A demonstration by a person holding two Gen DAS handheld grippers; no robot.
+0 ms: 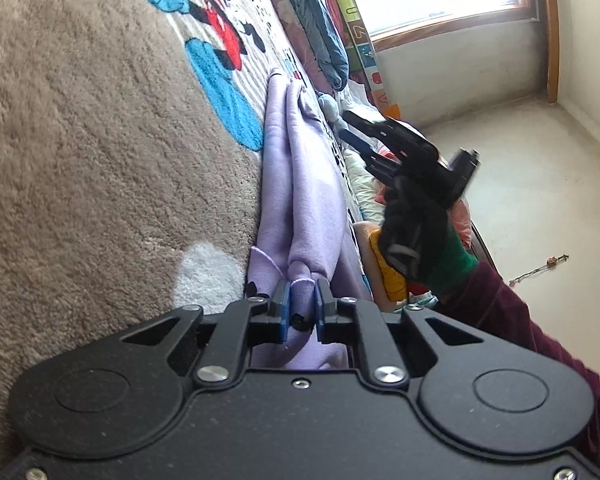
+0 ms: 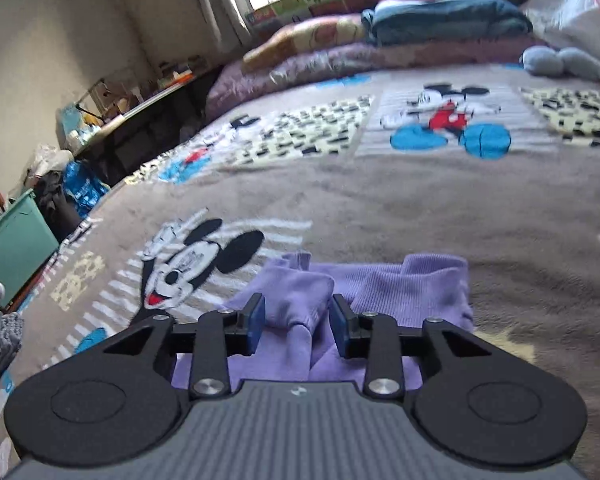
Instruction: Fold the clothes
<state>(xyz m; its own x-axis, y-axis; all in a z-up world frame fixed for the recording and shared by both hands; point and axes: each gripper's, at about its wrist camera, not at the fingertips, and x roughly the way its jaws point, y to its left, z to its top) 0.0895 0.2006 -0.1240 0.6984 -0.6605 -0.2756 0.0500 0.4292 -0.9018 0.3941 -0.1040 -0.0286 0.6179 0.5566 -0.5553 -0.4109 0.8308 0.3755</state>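
Left hand-held gripper [image 1: 300,312] first: its blue pads are clenched on a bunched fold of the lilac garment [image 1: 304,200], pinning the near end against the brown Mickey blanket [image 1: 100,140] on the bed. The garment runs away from that grip in a long, narrow, creased strip along the blanket's edge.

Moving right, the gloved right hand [image 1: 416,236] carries the right hand-held gripper [image 1: 354,128] just above the far end of the strip. From its own camera the right hand-held gripper [image 2: 298,320] stands released: jaws parted, a ribbed cuff of the garment [image 2: 412,288] lying between them, the pads clear of the cloth on both sides.

The step in hand looks like setting up the next fold. To do it well, I'd keep the left pinch firm as the anchor, bring the right jaws down around one clean edge, not a wad of layers, and close fully before lifting. Then carry that end over in one smooth pass so the seams line up.

What's hard to read: the garment's type isn't clear, a sweatshirt or trousers, since it's bunched and partly under both tools. How many layers the left pads hold is hidden. The right view is motion-blurred, and the heap of clothes [image 1: 320,32] past the garment is too jumbled to sort out.
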